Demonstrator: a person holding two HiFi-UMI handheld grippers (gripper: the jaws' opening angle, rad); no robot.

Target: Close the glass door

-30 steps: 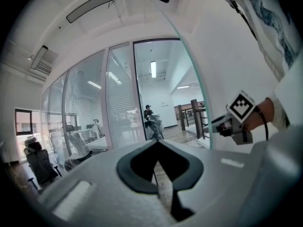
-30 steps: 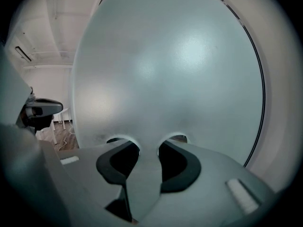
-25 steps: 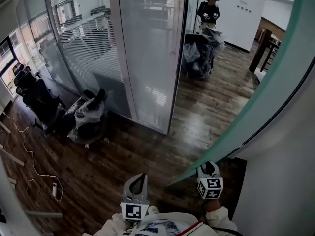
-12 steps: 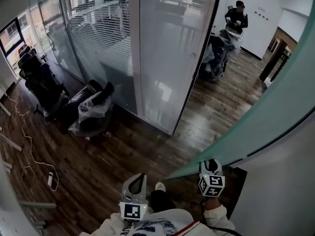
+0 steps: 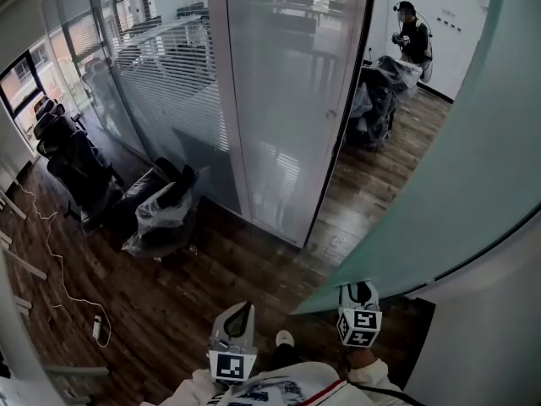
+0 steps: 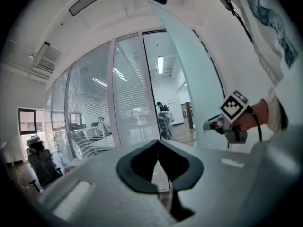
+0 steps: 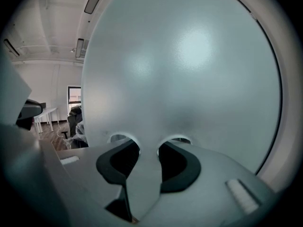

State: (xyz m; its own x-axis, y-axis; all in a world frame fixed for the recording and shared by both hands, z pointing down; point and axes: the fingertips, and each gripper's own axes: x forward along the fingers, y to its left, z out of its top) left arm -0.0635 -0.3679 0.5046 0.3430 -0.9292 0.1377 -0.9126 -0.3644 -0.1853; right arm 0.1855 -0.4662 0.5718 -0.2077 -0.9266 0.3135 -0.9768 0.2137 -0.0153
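Even indoor light, fisheye-warped edges

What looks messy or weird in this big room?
A black office chair beside the frosted glass partition is bagged in clear plastic, odd for a seat; a thin white cable trails loose across the dark wooden floor on the left.

I can read no text, label, brand, number or sign on anything in my views at this moment.
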